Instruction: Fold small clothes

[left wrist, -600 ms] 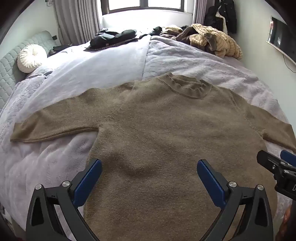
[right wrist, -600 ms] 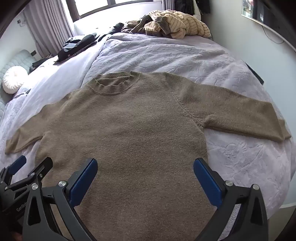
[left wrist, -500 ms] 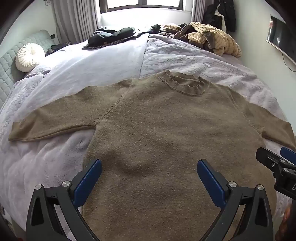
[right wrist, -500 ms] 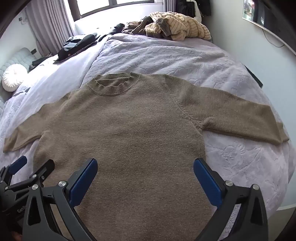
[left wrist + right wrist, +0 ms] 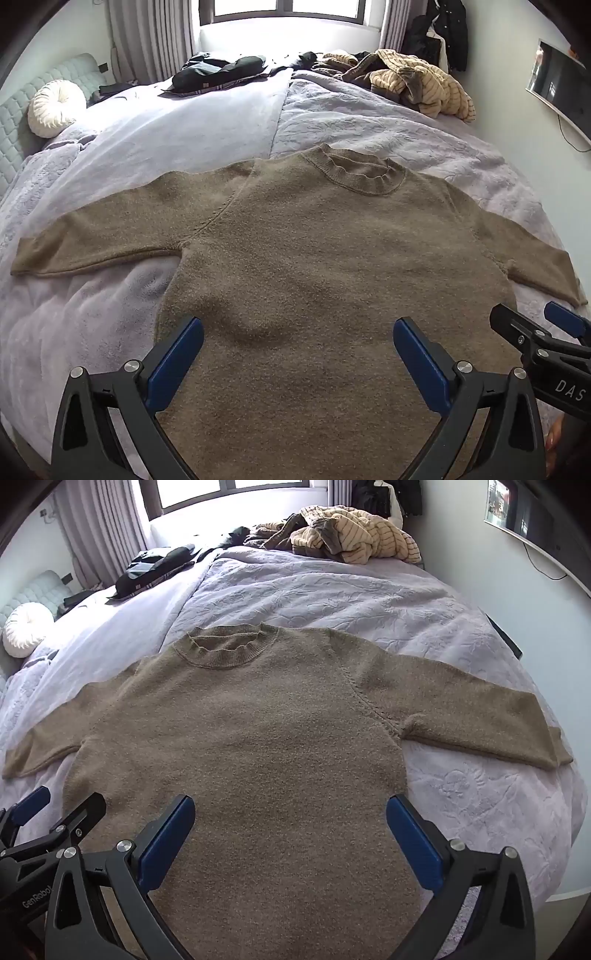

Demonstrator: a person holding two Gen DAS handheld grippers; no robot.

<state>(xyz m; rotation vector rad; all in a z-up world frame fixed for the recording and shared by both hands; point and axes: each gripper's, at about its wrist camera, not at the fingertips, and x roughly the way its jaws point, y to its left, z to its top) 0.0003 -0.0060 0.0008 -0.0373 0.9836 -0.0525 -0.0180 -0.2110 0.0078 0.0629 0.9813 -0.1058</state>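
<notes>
The lilac quilted bed cover (image 5: 388, 122) bears the brown knitted crew-neck sweater (image 5: 314, 258), spread flat, both sleeves out, collar far. No fold is made yet. The left gripper (image 5: 297, 363) and right gripper (image 5: 290, 843) hang over its lower body, both released, jaws wide, grasping nothing. Advice: take 1 sleeve at the cuff, lay it squarely across the chest, avoiding the slight mid-body ripple.

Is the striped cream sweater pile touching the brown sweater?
Apart. The right wrist view shows the striped cream sweater pile at the bed's far edge, with bare lilac bedspread between it and the brown sweater; the left wrist view agrees.
</notes>
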